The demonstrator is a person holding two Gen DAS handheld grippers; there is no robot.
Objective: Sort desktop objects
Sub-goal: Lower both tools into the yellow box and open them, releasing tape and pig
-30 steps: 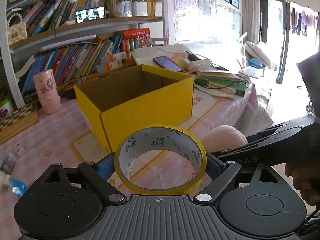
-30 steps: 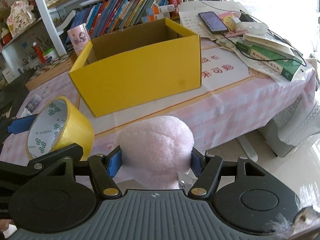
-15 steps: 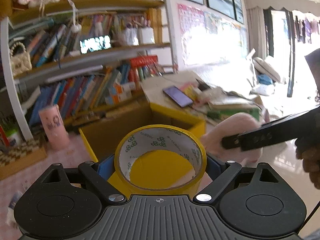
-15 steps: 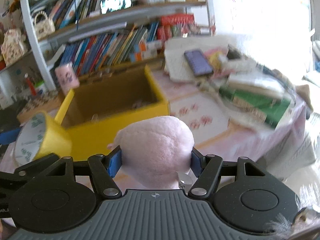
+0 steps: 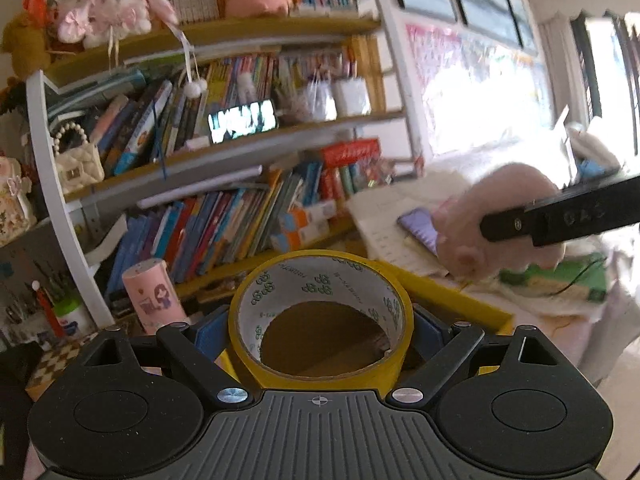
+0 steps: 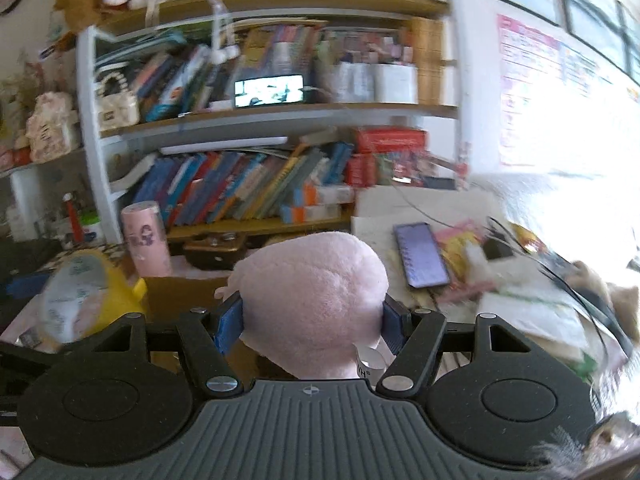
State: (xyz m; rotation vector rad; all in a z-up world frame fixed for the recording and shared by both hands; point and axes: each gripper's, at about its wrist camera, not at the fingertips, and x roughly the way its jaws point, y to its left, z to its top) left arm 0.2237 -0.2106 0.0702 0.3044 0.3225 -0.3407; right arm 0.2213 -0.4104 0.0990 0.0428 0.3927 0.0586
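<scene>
Ahead of us the yellow box (image 5: 448, 294) stands open-topped, its brown inside bare where we can see it through the tape roll (image 5: 320, 316), so there is room to pass downward there. Behind it the bookshelf (image 6: 256, 184) closes off the surface's far edge. The pink cup (image 6: 145, 236) stands near the box's far left corner. Toward the right edge, a phone (image 6: 420, 254), papers and cables crowd the surface (image 6: 532, 312).
</scene>
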